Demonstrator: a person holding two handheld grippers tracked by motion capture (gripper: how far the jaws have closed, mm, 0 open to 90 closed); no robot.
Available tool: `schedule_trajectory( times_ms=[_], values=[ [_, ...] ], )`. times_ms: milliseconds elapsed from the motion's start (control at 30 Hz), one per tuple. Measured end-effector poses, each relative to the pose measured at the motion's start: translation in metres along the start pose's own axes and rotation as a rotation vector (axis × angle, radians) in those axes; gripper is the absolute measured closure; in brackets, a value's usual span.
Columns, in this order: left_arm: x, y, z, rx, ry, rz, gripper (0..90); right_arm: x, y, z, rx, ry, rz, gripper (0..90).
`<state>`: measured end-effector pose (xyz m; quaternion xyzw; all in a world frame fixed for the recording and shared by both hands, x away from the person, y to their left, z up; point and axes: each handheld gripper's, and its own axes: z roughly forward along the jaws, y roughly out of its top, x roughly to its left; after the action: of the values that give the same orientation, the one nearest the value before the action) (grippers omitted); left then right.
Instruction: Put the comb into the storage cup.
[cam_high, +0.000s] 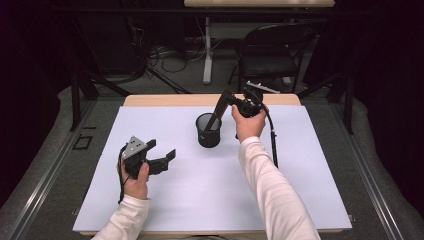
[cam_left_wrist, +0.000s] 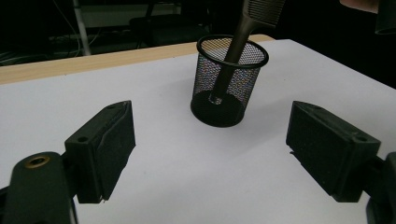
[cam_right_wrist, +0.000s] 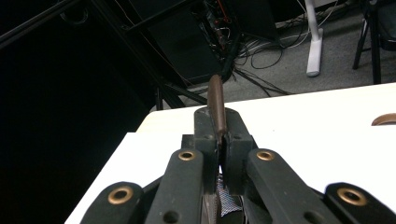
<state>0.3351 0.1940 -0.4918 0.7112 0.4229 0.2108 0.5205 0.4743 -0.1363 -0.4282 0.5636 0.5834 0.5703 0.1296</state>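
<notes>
holding a comb (cam_high: 218, 111) slanted, likely handle-down, inside the mesh cup (cam_high: 208, 131) with right gripper (cam_high: 231, 97) jaws clamped; left gripper (cam_high: 160, 155) hovering open, farther off.

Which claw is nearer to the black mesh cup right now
The right. The right claw hangs just above the mesh cup, shut on the dark comb whose end stands inside it. The left claw is open, off to the cup's left and nearer the person.

We are wearing white long sleeves (cam_high: 270, 190) and carrying two black tools, the left tool (cam_high: 161, 156) bearing a grey three-cornered plate (cam_high: 134, 147), brass-ringed screws dotting the right tool (cam_right_wrist: 219, 140).
</notes>
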Motion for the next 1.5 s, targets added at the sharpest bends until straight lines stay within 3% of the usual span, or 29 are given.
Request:
schedule_trajectory(
  times_ms=[833,1500],
  values=[
    [0.000,0.000,0.001,0.006,-0.001,0.007,15.6,-0.006,-0.012,0.011,0.020,-0.002,0.022,87.4],
    [0.000,-0.001,0.001,0.008,-0.002,0.007,15.6,-0.021,-0.014,0.009,0.018,0.001,0.088,87.3]
  ],
)
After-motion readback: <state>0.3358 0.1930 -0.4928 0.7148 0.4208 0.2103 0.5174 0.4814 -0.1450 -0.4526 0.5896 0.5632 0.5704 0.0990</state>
